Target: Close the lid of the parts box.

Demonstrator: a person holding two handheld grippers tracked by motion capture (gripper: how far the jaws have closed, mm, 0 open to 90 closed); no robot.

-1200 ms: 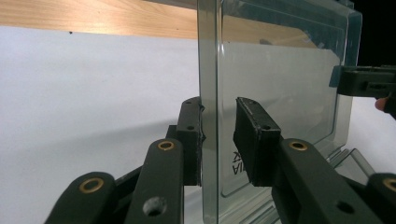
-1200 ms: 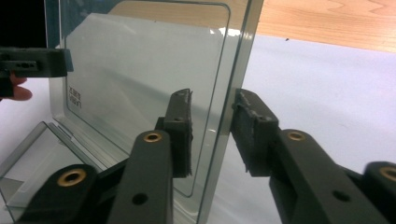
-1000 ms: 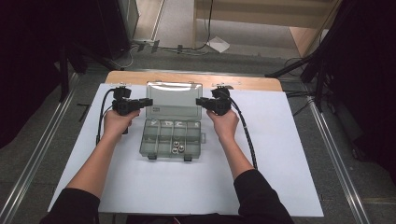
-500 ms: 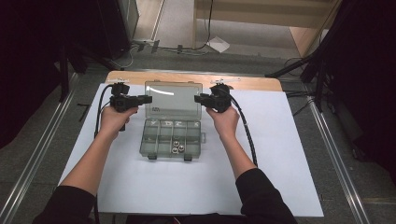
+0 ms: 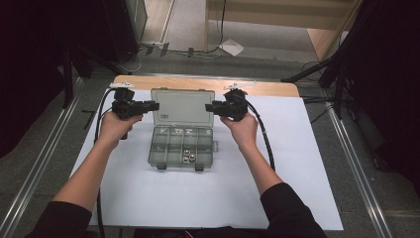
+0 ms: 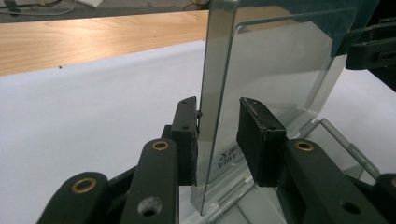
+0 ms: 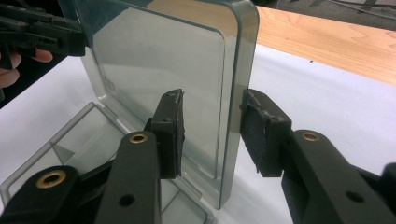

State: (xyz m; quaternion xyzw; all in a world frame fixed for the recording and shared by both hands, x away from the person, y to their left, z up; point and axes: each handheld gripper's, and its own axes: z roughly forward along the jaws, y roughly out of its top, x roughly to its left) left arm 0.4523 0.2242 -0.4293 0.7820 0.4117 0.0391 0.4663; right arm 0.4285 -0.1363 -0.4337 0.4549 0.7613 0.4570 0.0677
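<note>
A clear grey plastic compartment box (image 5: 168, 148) lies mid-table with a few metal nuts (image 5: 187, 156) in its front cells. Its lid (image 5: 182, 105) stands raised at the back. My left gripper (image 5: 154, 105) is at the lid's left edge, my right gripper (image 5: 209, 107) at its right edge. In the left gripper view the lid's edge (image 6: 217, 70) runs up between my left gripper (image 6: 217, 135) jaws, which have just been opening, with slim gaps. In the right gripper view my right gripper (image 7: 212, 135) straddles the lid's edge (image 7: 240, 70); its jaws have just been opening and its left pad (image 7: 170, 126) stands clear.
A white sheet (image 5: 297, 163) covers the table, with a bare wooden strip (image 5: 267, 88) along the back. Metal rails (image 5: 354, 163) run down both sides. A black cable (image 5: 265, 144) trails from each gripper along the forearms.
Both hands have risen slightly at the lid's sides. The box and its raised lid stay where they were.
</note>
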